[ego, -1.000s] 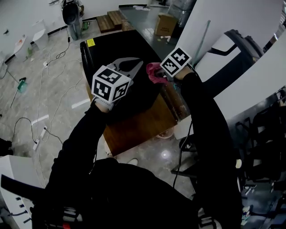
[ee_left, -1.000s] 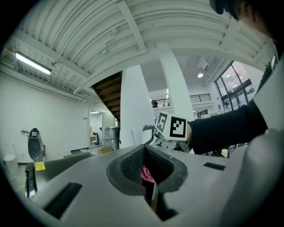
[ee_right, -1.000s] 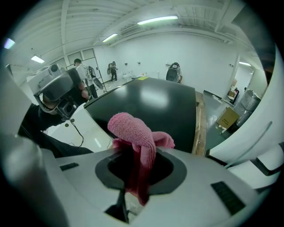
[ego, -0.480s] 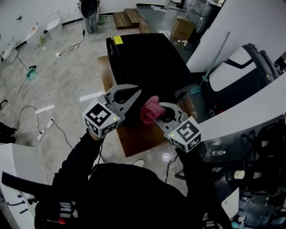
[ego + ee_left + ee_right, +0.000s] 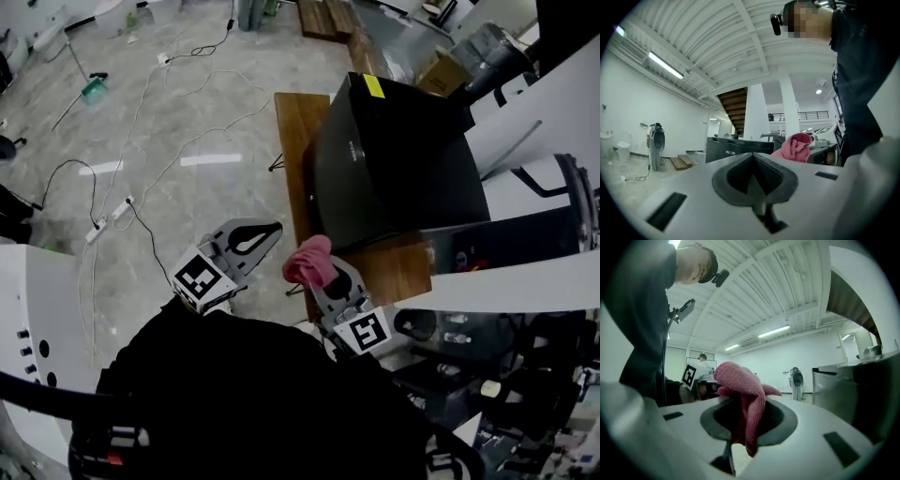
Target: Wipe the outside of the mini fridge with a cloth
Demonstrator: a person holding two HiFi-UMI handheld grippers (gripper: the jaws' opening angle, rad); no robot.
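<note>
1st clerk: 2 tongs, 1 cloth, 1 mini fridge. Status of each?

2nd clerk: Item 1, left tongs point(image 5: 270, 231): clenched on nothing, held low near the person's body, well apart from the fridge. Item 2, right tongs point(image 5: 323, 274): clamped on the pink cloth point(image 5: 307, 260), which bunches above the jaws and hangs down between them. Item 3, mini fridge point(image 5: 394, 173): black, standing on the wooden bench point(image 5: 289, 131).

1st clerk: Change against 1 second ago?

2nd clerk: Then, both tongs were out over the fridge top, with the cloth at its near edge. By 0.5 seconds ago they were already clear of it. Now both are drawn right back towards the chest, and the cloth touches nothing but the jaws. The fridge is on the bench as before.

1st clerk: Meaning for the wipe?

2nd clerk: Contact is broken, so no wiping is under way. My reading: 1 pass over the top has likely ended, and the person is backing off, either to reach another face or to stop. Which faces are done cannot be told. The cloth is still gripped, so another pass needs no fresh grasp.
</note>
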